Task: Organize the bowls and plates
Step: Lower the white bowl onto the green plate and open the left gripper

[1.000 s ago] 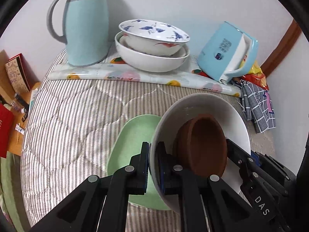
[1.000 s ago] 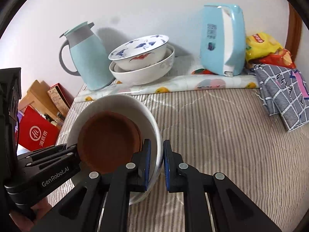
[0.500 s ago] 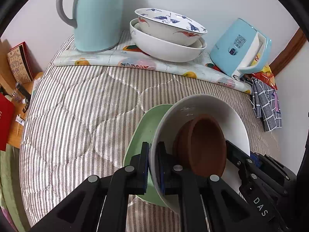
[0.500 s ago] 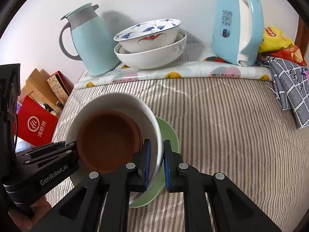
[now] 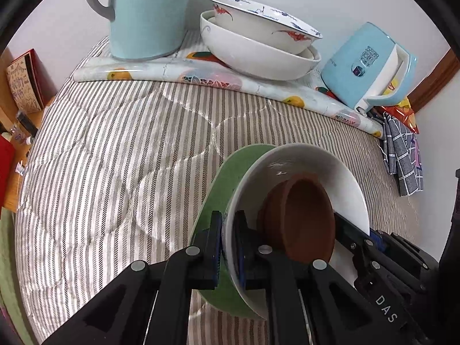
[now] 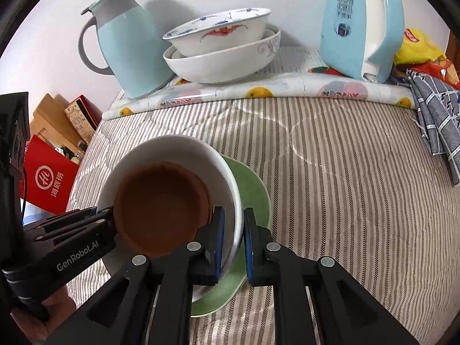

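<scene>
A white bowl [image 5: 316,166] [image 6: 178,149] with a brown bowl [image 5: 304,221] [image 6: 158,204] nested inside it sits over a green plate [image 5: 227,184] [image 6: 253,195] on the striped cloth. My left gripper [image 5: 228,247] is shut on the white bowl's left rim. My right gripper [image 6: 232,235] is shut on its right rim. Two stacked white patterned bowls [image 5: 258,40] [image 6: 221,46] stand at the back on a fruit-print mat.
A light blue thermos jug [image 5: 146,14] [image 6: 126,46] stands back left and a blue kettle [image 5: 371,66] [image 6: 362,26] back right. A checked cloth [image 6: 437,112] and snack bags [image 6: 419,49] lie at the right edge. Red boxes [image 6: 49,178] sit off the left edge.
Both grippers carried the white bowl forward and lowered it over the green plate. The back stack and jug now look closer.
</scene>
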The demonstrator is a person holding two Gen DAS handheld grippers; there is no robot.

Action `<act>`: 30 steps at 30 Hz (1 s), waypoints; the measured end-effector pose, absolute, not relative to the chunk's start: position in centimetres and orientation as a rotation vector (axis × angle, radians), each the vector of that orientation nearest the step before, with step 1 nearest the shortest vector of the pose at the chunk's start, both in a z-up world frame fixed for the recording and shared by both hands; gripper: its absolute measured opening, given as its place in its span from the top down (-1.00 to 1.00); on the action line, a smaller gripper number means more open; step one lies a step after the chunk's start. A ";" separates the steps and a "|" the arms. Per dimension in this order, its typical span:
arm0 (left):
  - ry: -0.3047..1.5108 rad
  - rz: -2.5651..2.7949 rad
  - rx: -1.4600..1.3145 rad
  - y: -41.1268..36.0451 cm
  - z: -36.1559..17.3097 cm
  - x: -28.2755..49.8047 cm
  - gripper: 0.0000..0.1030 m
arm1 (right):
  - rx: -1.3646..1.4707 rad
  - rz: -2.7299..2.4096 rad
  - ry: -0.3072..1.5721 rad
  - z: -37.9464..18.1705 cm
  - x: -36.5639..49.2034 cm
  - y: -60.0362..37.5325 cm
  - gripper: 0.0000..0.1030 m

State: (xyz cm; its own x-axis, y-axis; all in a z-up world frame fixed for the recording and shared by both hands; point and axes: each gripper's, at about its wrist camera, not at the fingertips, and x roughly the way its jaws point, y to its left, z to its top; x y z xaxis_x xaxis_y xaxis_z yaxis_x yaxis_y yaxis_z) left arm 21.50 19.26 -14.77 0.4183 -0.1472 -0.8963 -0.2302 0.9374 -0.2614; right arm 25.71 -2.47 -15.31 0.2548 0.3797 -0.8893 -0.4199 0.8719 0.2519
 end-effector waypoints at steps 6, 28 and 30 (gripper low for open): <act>1.126 0.029 -0.391 19.6 -15.0 21.5 0.79 | -0.030 0.565 1.193 -15.5 25.9 -2.5 0.73; 1.140 0.043 -0.370 19.6 -14.6 21.0 0.67 | -0.056 0.559 1.172 -14.2 25.3 -3.1 0.71; 1.137 0.046 -0.367 19.6 -14.2 20.8 0.66 | -0.047 0.558 1.176 -14.2 25.3 -3.3 0.71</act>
